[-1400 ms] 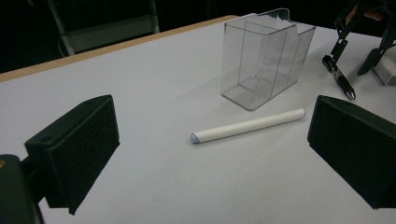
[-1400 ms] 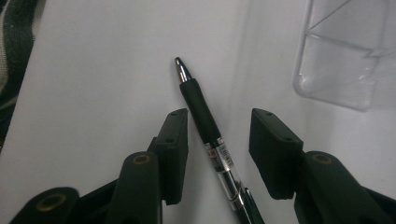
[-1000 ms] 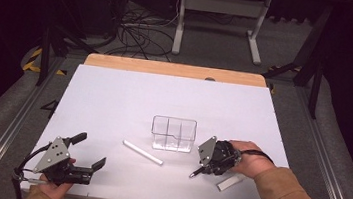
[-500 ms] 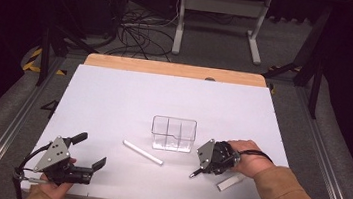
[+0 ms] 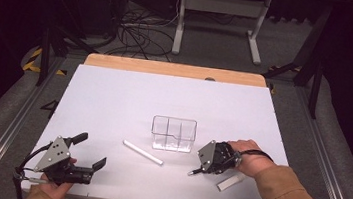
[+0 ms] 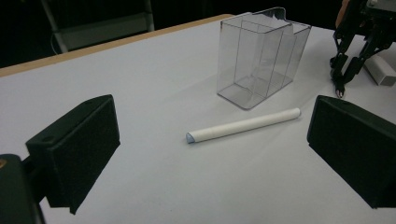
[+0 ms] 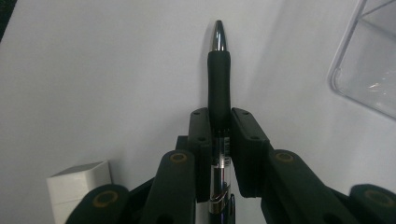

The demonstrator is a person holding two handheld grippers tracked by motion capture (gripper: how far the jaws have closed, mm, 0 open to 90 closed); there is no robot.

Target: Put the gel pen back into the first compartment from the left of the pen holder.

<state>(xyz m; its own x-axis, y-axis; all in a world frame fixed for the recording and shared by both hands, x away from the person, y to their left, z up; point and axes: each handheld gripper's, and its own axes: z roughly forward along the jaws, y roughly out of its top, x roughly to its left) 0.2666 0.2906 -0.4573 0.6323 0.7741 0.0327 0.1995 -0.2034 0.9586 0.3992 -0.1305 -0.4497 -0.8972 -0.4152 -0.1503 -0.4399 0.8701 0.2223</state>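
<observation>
Nearest the person, the left gripper (image 5: pixel 88 156) is resting at the near left corner of the white table (image 5: pixel 113 102) with its jaws spread wide and nothing between them; its own view is looking straight out between the two black pads at the white stick (image 6: pixel 243 125), which is lying flat on the table, just short of the clear organizer (image 6: pixel 261 56). A little farther in on the other side, the right gripper (image 5: pixel 198 168) is clamping a pen (image 7: pixel 218 79), the jaws pinching the barrel just behind the black rubber grip so that the metal tip is pointing forward and down toward the table. A small white block (image 5: pixel 230 182) is lying just beside that hand. Beyond both, the clear organizer (image 5: pixel 173 134) is standing upright and apparently empty, its dividers splitting it into compartments. Judging by this, the step in hand is carrying the gripped pen over to the organizer, with the drop-off not yet made. The next move is calling for lifting the pen, tipping it toward vertical above one compartment, and lowering it before loosening the jaws, taking care not to nudge the light container.
</observation>
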